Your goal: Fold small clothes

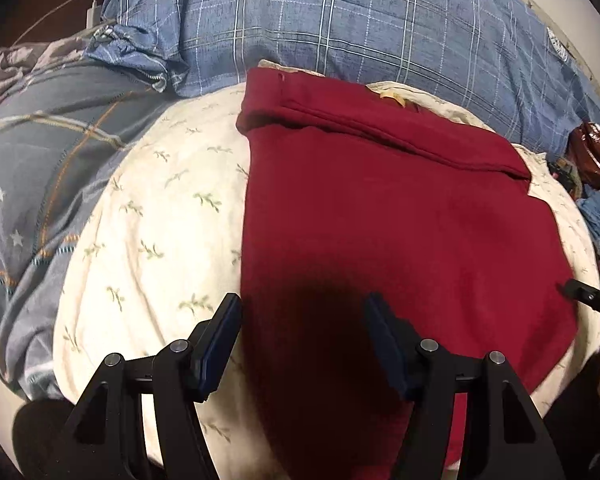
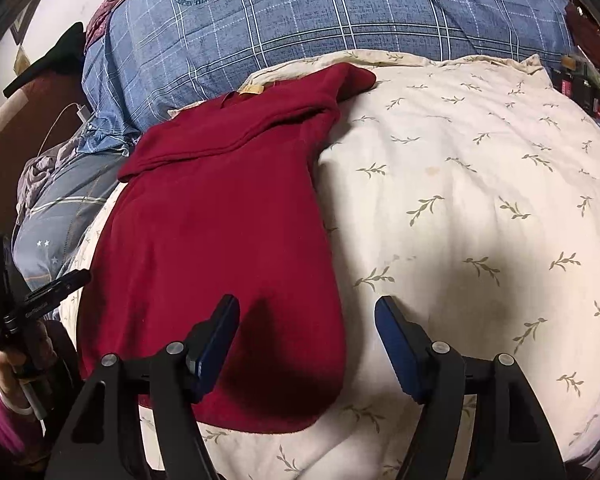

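A dark red garment lies flat on a cream leaf-print pillow, folded lengthwise with a band folded over at its far end. It also shows in the right wrist view on the pillow. My left gripper is open and empty, hovering over the garment's near left part. My right gripper is open and empty above the garment's near right edge. The right gripper's tip shows at the far right of the left wrist view. The left gripper, held in a hand, shows at the left of the right wrist view.
A blue plaid pillow lies behind the cream one, also in the right wrist view. A grey-blue starred quilt is bunched at the left. A white charger and cable lie at far left. Cluttered items sit at right.
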Demonstrator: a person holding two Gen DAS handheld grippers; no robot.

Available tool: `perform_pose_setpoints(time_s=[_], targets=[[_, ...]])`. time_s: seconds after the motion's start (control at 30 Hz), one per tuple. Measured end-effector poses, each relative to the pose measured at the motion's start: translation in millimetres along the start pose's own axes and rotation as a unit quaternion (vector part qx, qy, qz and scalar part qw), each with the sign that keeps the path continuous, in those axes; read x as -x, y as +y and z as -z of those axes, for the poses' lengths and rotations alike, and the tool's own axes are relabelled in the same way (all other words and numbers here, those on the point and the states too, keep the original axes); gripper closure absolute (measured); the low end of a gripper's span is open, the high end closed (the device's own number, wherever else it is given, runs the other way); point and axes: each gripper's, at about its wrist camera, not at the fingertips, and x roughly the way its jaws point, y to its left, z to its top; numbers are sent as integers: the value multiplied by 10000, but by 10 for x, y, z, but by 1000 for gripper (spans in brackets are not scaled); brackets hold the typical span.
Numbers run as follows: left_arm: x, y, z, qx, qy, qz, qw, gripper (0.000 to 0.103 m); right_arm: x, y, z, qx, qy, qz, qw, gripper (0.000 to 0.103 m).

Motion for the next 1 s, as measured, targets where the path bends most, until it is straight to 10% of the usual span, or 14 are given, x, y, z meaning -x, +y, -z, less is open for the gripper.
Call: perform_pose_setpoints(time_s=[0.67,0.8,0.93,1.0], targets=[[103,288,443,876,770,859,9894,37,-108,-64,112,-85,15,-708,9975,32],[37,264,422,889,759,932,9888,40,-129,-15,173,111,49,-627,9980,77],[7,197,348,635,675,854,9920,93,-34,3,236,-19,-4,-799,9968,92],[41,203,323,657,720,1030,9899,94,63,32,274,-43,24,-931,9956,94]])
